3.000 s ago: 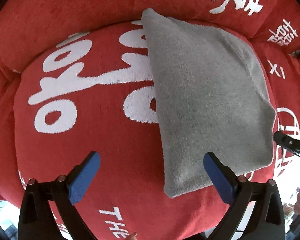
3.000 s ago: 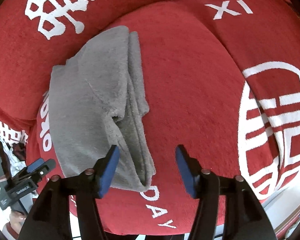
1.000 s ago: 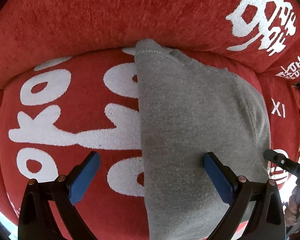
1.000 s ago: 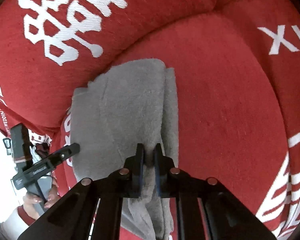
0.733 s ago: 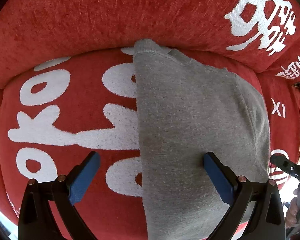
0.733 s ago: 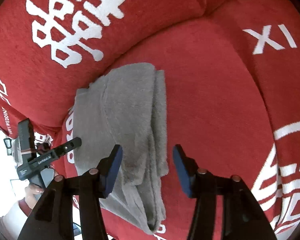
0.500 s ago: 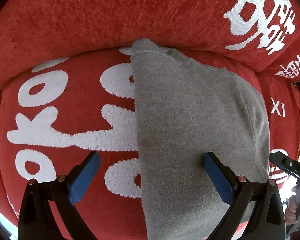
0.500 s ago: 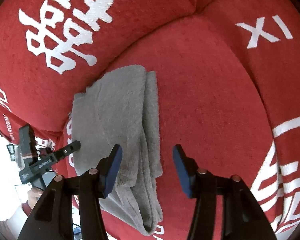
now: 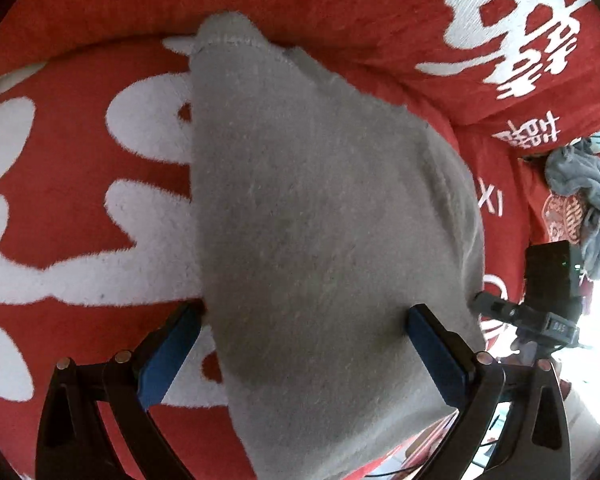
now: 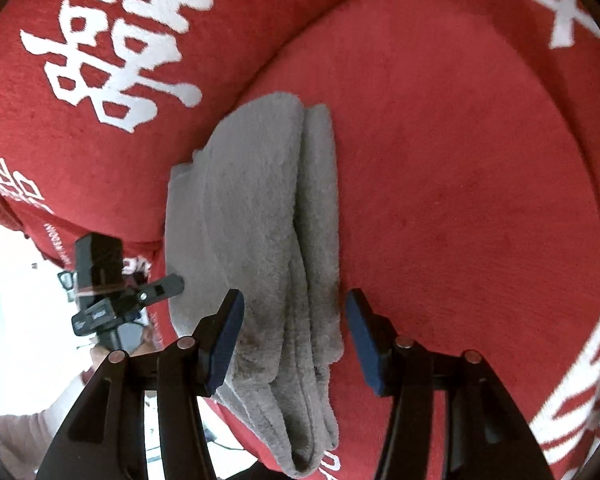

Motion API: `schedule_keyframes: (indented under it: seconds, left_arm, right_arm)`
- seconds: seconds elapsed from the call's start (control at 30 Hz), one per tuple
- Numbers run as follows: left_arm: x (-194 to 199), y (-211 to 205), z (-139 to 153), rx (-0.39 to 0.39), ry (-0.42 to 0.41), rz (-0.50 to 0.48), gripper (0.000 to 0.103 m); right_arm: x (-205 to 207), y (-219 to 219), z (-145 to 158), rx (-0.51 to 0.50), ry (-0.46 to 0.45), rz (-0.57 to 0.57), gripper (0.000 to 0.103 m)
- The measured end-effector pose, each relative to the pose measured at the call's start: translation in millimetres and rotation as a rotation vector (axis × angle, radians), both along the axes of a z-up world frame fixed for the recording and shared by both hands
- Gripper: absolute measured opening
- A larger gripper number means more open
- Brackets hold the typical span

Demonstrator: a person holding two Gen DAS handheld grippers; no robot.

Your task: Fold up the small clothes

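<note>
A grey fleecy garment (image 9: pixel 320 220) lies folded lengthwise on a red seat cushion (image 9: pixel 100 152) with white lettering. My left gripper (image 9: pixel 303 313) is open just over its near end, with one blue pad at the cloth's left edge and the other on its right part. In the right wrist view the garment (image 10: pixel 252 216) shows its stacked folded edges. My right gripper (image 10: pixel 294 296) is open and straddles those edges low over the cloth, pads not pressing. Each gripper shows in the other's view: the right one (image 9: pixel 540 300), the left one (image 10: pixel 116 292).
The red back cushion (image 10: pixel 112 40) rises right behind the garment's far end. A second grey cloth (image 9: pixel 580 208) lies crumpled further right on the sofa. Bare red seat (image 10: pixel 460 180) stretches to the right of the garment. A hand and sleeve (image 10: pixel 40 412) show at lower left.
My right gripper was shut on the garment's folded edge, then let go and now stands open. Both grippers have sunk and tilted down closer to the cloth.
</note>
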State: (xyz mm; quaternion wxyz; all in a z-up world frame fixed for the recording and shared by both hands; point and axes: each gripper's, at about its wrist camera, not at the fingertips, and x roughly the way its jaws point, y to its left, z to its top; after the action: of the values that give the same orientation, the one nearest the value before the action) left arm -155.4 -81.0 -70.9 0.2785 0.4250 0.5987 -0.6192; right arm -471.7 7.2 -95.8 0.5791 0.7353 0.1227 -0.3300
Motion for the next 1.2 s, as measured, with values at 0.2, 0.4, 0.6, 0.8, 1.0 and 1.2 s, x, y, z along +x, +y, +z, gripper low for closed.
schedule_keyframes:
  seconds: [0.2,0.4,0.6,0.8,1.0,1.2]
  left_arm:
    - [-15,0,3,-0.021,-0.010,-0.015,0.103]
    - [-20,4,1,-0.057,-0.067,-0.037,0.101]
    - [-12,15,23,-0.148,-0.060,-0.045,0.069]
    - [21,17,51,-0.159,0.054,0.007,0.046]
    - [57,32,85,-0.188,0.104,0.009,0.046]
    - [93,63,115,-0.208,0.095,0.006,0.046]
  right_arm:
    - [12,-19,-4,-0.042,-0.051,0.049,0.059]
    - [26,-23,-10,-0.026,-0.061,0.050,0.058]
    - [23,-7,-2,-0.009,-0.096,-0.024,0.030]
    - [35,7,22,-0.043,-0.168,-0.077,0.029]
    - [57,23,51,-0.062,-0.189,-0.073,0.030]
    - [89,46,83,-0.087,-0.206,-0.056,0.029]
